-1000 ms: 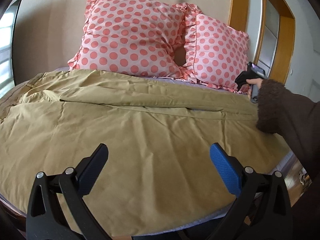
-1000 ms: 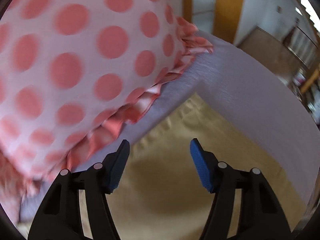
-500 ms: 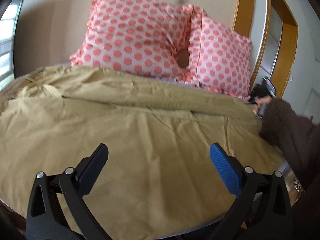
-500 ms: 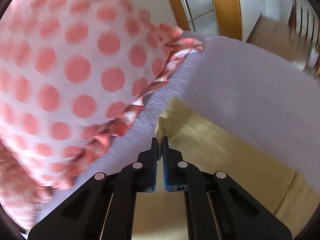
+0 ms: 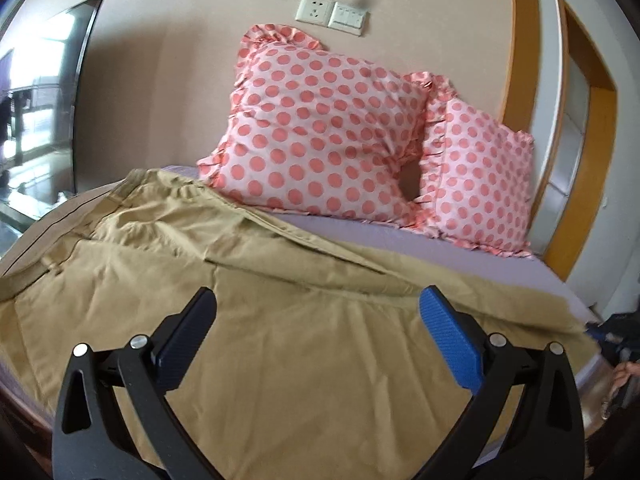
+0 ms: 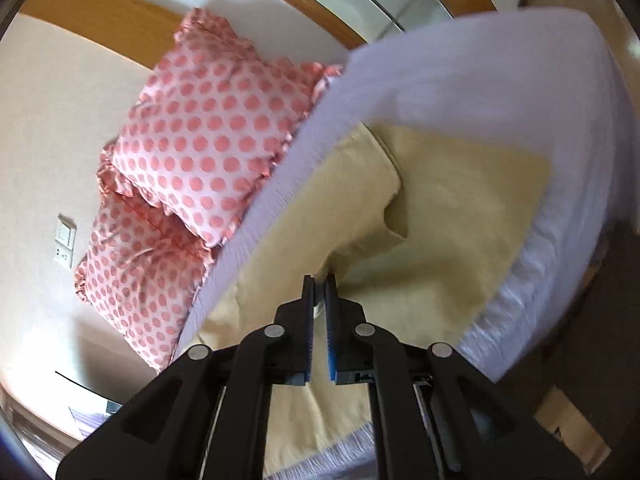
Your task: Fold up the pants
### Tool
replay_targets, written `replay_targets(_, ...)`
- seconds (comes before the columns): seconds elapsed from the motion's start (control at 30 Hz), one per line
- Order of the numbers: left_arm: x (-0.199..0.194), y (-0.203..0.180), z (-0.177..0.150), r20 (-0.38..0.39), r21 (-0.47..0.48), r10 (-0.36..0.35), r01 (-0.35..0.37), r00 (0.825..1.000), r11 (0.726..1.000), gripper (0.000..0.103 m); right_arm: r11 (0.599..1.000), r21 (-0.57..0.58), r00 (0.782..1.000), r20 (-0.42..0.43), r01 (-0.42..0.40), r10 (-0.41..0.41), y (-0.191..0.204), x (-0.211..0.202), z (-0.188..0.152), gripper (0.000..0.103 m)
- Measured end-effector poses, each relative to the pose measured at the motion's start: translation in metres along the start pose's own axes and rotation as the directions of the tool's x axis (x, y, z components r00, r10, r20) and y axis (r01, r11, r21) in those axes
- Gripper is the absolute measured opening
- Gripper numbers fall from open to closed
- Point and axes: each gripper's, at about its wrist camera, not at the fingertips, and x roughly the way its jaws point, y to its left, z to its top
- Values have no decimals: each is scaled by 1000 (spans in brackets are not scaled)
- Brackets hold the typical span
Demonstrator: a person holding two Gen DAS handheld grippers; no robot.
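Tan pants (image 5: 280, 320) lie spread across the bed, waistband at the far left, one leg lying over the other with a long fold line. My left gripper (image 5: 316, 316) is open and empty, hovering over the middle of the pants. My right gripper (image 6: 319, 280) is shut on the hem end of the upper pant leg (image 6: 352, 200) and has it lifted and pulled up off the lower leg (image 6: 460, 184). The right gripper itself shows only as a dark blur at the right edge of the left wrist view (image 5: 618, 334).
Two pink polka-dot pillows (image 5: 320, 128) (image 5: 484, 184) lean on the wall at the head of the bed. The lavender sheet (image 5: 440, 244) shows beyond the pants. The bed edge (image 6: 568, 240) drops off at the right. A wooden door frame (image 5: 520, 40) stands at the right.
My right gripper closed on the pant leg hem near the pillow and pulled it up and away from the pillows. The left gripper stayed open and tilted upward slightly.
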Motion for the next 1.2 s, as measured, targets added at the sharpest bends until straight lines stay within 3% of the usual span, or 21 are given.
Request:
replay_targets(0.03,0,2,2,3,-3,-18,18,1000,1000,101,1000,9,1000,-5,3,-3,0,1,0,17)
replay_targets(0.1,3,10,11,1,-33,-56,56,998,998,101,1000,24,1000,-18,12,-12,-2,3,1,38)
replay_targets(0.27,23,37,29,-73,-160,-61,48,996,986,101,997,71,999,-38,11,-8,-15,12,2,38)
replay_targets(0.37,50,57,44,-133,-229,-30,-1,991,973,101,996,91,1000,-24,18,-16,-16,18,8,38)
replay_targets(0.4,60,62,51,-144,-246,-27,-9,989,969,101,996,89,1000,-18,18,-17,-16,22,11,33)
replay_targets(0.43,69,67,57,-154,-257,-20,-20,988,966,101,997,77,1000,-10,20,-19,-16,23,12,21)
replay_targets(0.47,77,72,63,-162,-267,-10,-34,987,963,101,998,65,1000,0,7,-7,-17,25,14,2)
replay_targets(0.6,122,86,88,-226,-277,31,-95,974,956,99,989,78,989,84,-129,123,-28,12,24,2)
replay_targets(0.73,183,102,99,-356,-261,105,-207,928,943,80,985,63,981,119,-163,155,-27,6,29,2)
replay_targets(0.8,208,116,98,-400,-306,95,-231,912,924,74,984,63,980,123,-168,159,-26,7,31,2)
replay_targets(0.87,228,132,93,-419,-364,72,-240,905,900,44,983,62,979,124,-170,162,-24,8,34,2)
replay_targets(0.9,233,138,90,-425,-387,63,-244,903,889,10,983,65,979,126,-173,164,-24,9,35,2)
replay_targets(0.97,225,149,82,-404,-454,33,-232,914,860,4,979,65,975,130,-191,182,-21,9,38,2)
replay_targets(1.07,178,137,81,-328,-398,59,-194,943,897,3,979,49,970,154,-197,188,-18,-1,40,2)
replay_targets(1.13,119,128,75,-250,-381,51,-147,967,913,3,981,40,967,181,-191,181,-19,-14,42,2)
replay_targets(1.2,69,124,60,-199,-377,47,-121,979,918,3,984,39,966,200,-175,164,-24,-24,43,2)
